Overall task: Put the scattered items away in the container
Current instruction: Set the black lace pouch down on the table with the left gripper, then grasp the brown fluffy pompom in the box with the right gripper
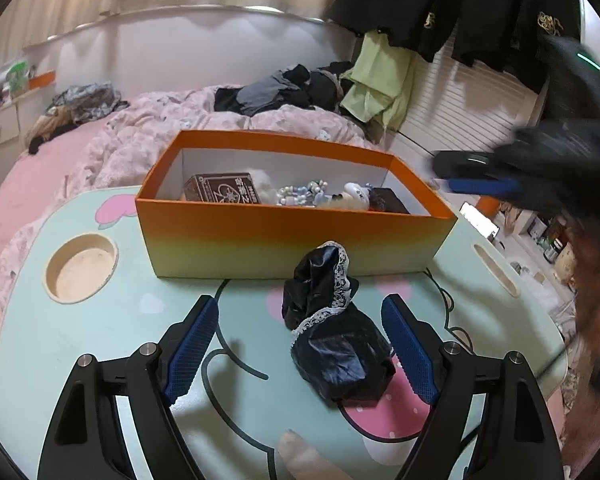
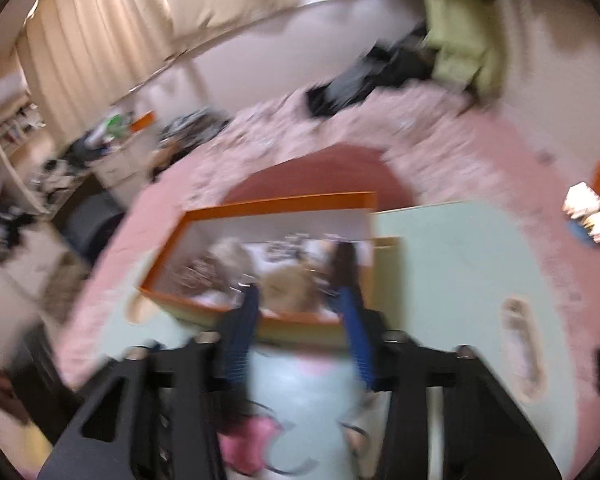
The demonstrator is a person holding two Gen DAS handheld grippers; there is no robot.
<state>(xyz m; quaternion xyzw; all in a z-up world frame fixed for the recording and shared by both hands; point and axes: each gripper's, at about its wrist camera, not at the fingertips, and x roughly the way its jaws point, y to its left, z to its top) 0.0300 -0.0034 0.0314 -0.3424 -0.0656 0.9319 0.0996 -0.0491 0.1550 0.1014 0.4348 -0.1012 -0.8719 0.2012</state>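
A pale green lap table (image 1: 80, 344) with pink and dark cartoon line drawings sits on a bed (image 1: 40, 168) covered in pink bedding. Straight ahead of the left tool, an orange box (image 1: 292, 236) stands on the tabletop, its near wall fading to yellow at the bottom. Nearer, just on the tool's side of the box and not touching it, a crumpled black pouch with white lace trim (image 1: 332, 328) lies on the printed surface. To the tool's left a round cup recess (image 1: 82, 268) is cut into the top; to its right, a narrow slot (image 1: 496, 270).
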